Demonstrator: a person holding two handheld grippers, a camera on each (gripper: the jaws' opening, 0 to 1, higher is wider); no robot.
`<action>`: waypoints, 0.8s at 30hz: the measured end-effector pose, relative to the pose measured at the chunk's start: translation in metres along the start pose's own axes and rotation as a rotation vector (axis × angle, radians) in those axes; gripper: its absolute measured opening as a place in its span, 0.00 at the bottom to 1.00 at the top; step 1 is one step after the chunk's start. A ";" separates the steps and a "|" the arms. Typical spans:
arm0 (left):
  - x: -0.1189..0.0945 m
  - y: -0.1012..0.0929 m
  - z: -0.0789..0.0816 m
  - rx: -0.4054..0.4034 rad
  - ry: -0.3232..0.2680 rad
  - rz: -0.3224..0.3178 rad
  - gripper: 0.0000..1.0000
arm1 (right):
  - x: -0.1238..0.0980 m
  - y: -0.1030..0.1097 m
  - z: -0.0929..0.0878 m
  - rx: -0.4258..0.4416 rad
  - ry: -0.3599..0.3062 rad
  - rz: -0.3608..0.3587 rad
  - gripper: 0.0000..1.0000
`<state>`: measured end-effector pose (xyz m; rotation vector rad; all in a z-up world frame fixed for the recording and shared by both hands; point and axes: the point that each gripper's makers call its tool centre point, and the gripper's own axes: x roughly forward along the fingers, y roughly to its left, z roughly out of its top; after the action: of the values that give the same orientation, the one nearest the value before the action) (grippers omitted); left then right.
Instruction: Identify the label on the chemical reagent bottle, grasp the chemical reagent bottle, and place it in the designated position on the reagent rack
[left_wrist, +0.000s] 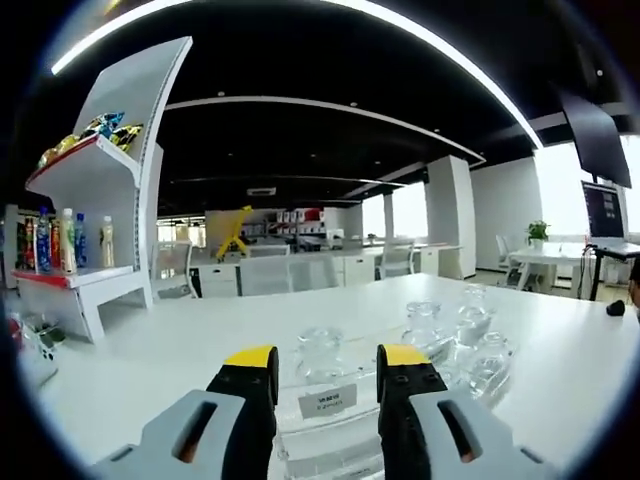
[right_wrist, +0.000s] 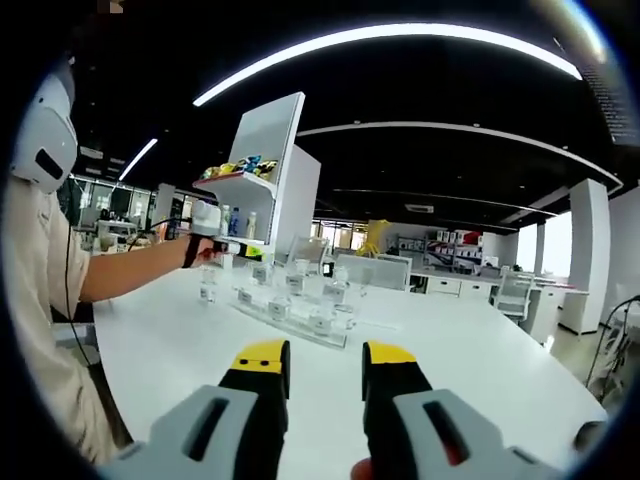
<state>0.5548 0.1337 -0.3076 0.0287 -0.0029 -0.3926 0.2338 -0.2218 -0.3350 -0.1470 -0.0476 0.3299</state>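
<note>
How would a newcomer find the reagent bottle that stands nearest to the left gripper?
On the long white table stands a clear acrylic rack of glass bottles. The nearest bottle sits between the left gripper's open yellow-tipped jaws. Unlike its neighbours to the right, it stands directly above a white label.

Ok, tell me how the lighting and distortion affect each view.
Left gripper view: fisheye bends the ceiling light strip into an arc; windows at right blow out white; clear bottles nearly vanish against the white table. Right gripper view: the same curved ceiling strip, dark ceiling, the rack small and its labels unreadable.
</note>
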 end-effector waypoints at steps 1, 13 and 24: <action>-0.005 -0.002 0.003 0.004 -0.006 -0.003 0.39 | -0.001 -0.001 0.000 -0.001 -0.002 -0.002 0.28; -0.040 -0.013 0.013 0.041 -0.019 -0.029 0.39 | -0.012 0.000 0.000 0.014 -0.024 -0.003 0.28; -0.080 -0.046 0.016 0.097 -0.036 -0.090 0.39 | -0.019 -0.011 -0.006 0.048 -0.020 -0.032 0.28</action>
<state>0.4630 0.1219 -0.2926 0.1182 -0.0568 -0.4826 0.2201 -0.2389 -0.3397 -0.0950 -0.0618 0.3005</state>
